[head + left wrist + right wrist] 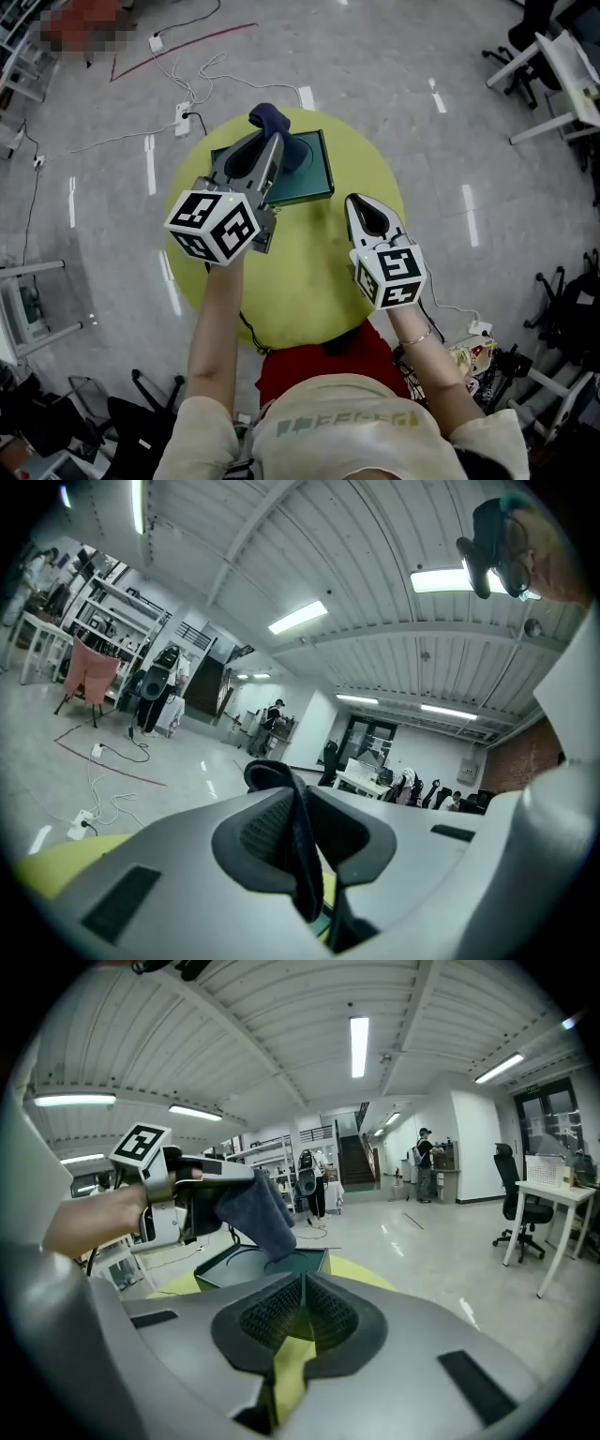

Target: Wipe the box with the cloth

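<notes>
On table (309, 281): box (317, 176) | left claw (273, 141) clamped on cloth (267, 119) above it | right claw (353, 201) closed, empty

1. No word, number or brand can be read anywhere.
2. The cube (214, 225) on the left gripper (272, 141) and the cube (392, 275) on the right gripper (353, 201) carry only black-and-white square patterns.
3. The shirt (342, 422) bears a greenish print, too blurred to read.
</notes>
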### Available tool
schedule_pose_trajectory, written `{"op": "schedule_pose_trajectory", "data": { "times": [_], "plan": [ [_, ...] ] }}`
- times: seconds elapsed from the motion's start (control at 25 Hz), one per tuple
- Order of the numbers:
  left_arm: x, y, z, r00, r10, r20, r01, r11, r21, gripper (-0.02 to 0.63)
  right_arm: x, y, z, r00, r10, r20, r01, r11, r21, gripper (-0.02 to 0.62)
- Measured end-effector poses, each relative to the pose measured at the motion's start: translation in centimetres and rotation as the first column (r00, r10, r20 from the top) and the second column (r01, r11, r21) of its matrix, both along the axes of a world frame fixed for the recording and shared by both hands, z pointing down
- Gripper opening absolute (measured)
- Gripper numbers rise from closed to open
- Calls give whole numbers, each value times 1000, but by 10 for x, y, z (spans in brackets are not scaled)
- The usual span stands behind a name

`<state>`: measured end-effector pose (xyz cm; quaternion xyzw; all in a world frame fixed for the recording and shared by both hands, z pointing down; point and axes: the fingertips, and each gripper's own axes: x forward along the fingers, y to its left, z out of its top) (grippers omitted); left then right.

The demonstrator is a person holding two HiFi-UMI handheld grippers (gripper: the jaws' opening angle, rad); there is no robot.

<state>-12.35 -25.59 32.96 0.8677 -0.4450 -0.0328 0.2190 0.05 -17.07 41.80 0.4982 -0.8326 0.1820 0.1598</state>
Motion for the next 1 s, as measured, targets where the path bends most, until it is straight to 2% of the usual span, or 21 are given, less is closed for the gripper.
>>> {"op": "schedule_pose_trajectory", "data": {
  "times": [0.32, 0.56, 0.84, 1.0],
  "plan": [
    [28, -60, 16, 1000, 26, -18, -26, 999, -24, 57, 16, -19, 25, 1000, 19, -6, -19, 999, -41, 40],
    [48, -101, 36, 994, 61, 94, -59, 998, -23, 57, 24, -29, 42, 999, 36, -12, -36, 997, -70, 40],
    [69, -104, 103, 961, 174, 215, -133, 973, -190, 57, 33, -34, 59, 998, 52, -23, -55, 993, -105, 40],
    [68, -92, 116, 942, 221, 252, -162, 958, -235, 57, 33, -34, 65, 999, 46, -27, -49, 992, -116, 40]
  ]
}}
